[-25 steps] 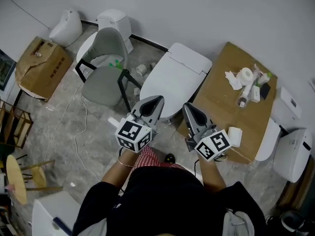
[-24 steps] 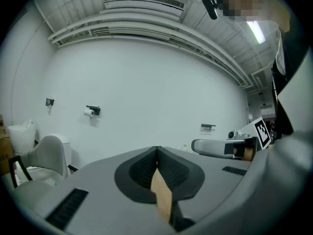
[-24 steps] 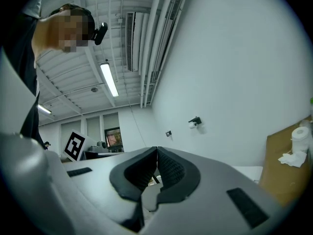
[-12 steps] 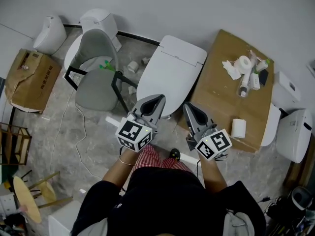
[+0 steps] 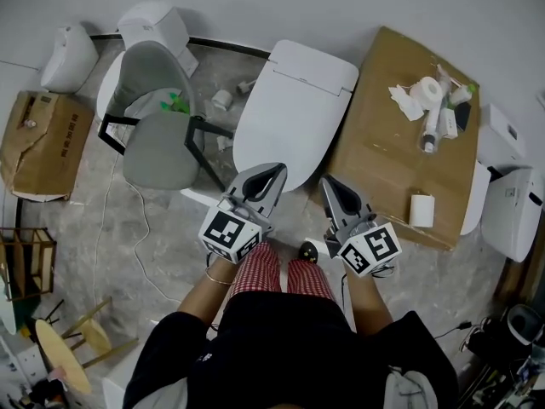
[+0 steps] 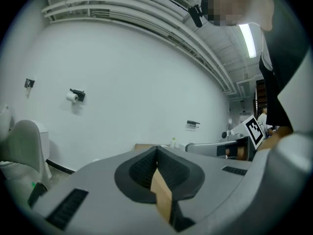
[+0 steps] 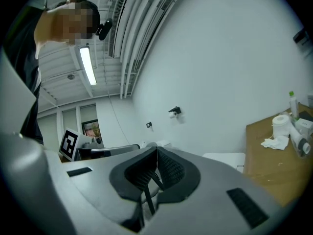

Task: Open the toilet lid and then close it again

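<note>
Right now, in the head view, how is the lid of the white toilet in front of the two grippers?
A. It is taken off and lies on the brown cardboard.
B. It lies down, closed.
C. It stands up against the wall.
B: the toilet lid lies flat and closed, a smooth white surface with no opening showing.
</note>
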Tool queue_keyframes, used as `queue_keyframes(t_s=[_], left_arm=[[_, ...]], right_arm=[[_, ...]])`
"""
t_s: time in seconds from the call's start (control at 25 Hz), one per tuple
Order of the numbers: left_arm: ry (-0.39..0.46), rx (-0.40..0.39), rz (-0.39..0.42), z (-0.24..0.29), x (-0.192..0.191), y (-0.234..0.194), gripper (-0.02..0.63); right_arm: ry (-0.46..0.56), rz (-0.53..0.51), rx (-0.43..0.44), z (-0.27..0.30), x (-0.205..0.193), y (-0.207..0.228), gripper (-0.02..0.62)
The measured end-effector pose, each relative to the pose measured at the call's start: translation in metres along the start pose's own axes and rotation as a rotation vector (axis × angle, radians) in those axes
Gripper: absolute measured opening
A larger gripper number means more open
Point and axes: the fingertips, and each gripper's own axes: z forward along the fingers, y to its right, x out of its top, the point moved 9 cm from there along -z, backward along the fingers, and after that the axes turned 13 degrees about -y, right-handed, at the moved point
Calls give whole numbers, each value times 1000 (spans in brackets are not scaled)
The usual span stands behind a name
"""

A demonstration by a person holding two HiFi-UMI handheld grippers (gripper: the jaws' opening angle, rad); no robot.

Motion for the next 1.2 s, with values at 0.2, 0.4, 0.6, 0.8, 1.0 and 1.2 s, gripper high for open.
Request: queue_keyframes(t_s=[0.2, 0.4, 0.6, 0.8, 1.0, 1.2], left_arm=[[-74, -5, -19, 16, -22, -13, 5], [-113, -49, -37, 32, -40, -17, 5], [-141, -77, -69, 45, -58, -19, 5], [-170, -104, 9, 56, -69, -19, 5], [-205, -116, -21, 68, -93, -19, 5], [-240, -134, -41, 72, -112, -25, 5]], right_arm=[[-27, 33, -31, 9, -18, 9, 21], [-52, 30, -26, 15, -35, 12, 21], [-84, 61, -54, 22, -54, 20, 21], [-117, 84, -76, 31, -73, 29, 21], [-160, 94, -89, 39, -93, 39, 21], [-176, 141, -88, 48, -115, 44, 21]])
